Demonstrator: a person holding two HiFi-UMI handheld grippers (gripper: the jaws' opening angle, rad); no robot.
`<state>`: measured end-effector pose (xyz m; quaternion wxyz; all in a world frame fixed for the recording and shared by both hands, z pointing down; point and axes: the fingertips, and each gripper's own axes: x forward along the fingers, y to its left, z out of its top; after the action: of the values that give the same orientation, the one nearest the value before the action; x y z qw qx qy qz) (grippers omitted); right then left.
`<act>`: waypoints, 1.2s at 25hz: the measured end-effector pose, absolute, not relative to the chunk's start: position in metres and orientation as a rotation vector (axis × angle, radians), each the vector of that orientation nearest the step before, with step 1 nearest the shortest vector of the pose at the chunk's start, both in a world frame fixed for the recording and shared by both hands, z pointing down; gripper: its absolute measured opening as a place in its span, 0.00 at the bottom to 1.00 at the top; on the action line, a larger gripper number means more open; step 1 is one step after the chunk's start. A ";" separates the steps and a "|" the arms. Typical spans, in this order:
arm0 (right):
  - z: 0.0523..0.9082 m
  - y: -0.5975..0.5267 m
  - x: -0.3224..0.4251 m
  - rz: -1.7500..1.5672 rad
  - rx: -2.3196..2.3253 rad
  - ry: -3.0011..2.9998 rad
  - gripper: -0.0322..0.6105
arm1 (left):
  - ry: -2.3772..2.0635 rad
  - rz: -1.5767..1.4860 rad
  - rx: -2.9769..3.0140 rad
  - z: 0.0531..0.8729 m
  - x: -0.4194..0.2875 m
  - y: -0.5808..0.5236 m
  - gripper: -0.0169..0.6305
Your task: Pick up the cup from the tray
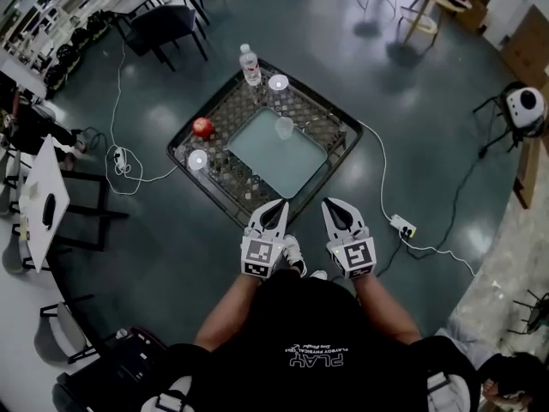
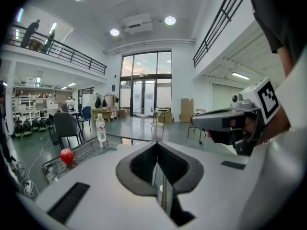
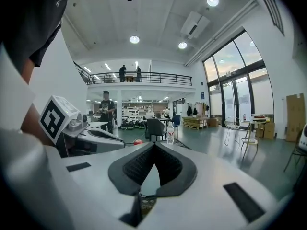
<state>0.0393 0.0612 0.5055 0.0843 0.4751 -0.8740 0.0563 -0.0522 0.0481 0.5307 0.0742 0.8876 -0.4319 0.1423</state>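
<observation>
We hold both tools low in front of us, side by side and near each other, over the dark floor [image 1: 171, 256] just short of the near corner of the counter [image 1: 225, 178]. The left tool [image 1: 276, 206] has its jaws pressed together with nothing between them, and its own view shows the tips meeting in a point. The right tool [image 1: 334, 206] looks the same: its jaws meet at the tips and clamp nothing. Neither tool touches the counter or anything on it. Ahead of both tools lies the pale tray [image 1: 274, 157], set into the middle of the counter's mesh top. The cup [image 1: 284, 127], clear and upright, stands at the tray's far edge, straight ahead of the gap between the two tools and well apart from them. A second cup [image 1: 198, 160] stands on the mesh ahead and to the left of the left tool, just beside the tray's left corner; of the cups, it is the nearest to that tool. A third cup [image 1: 278, 82] stands farther off, beyond the first, near the counter's far corner, with a water bottle [image 1: 250, 65] just to its left. A red apple [image 1: 202, 127] rests on the mesh beyond the second cup. From the left tool's view the bottle and the apple sit ahead to its left, and the right tool shows at its right side.
</observation>
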 end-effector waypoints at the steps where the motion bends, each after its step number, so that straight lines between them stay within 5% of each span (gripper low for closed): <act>1: 0.505 0.054 0.038 0.163 1.420 -2.605 0.06 | -1.285 0.434 2.680 0.530 -0.052 0.040 0.04; 30: 0.501 -0.047 0.037 0.145 1.359 -2.633 0.06 | -1.372 0.360 2.608 0.534 -0.050 -0.053 0.04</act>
<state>0.0372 -0.0469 0.5008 0.0876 0.4562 -0.8842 0.0486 -0.0502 -0.0532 0.5337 0.0863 0.8752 -0.4604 0.1207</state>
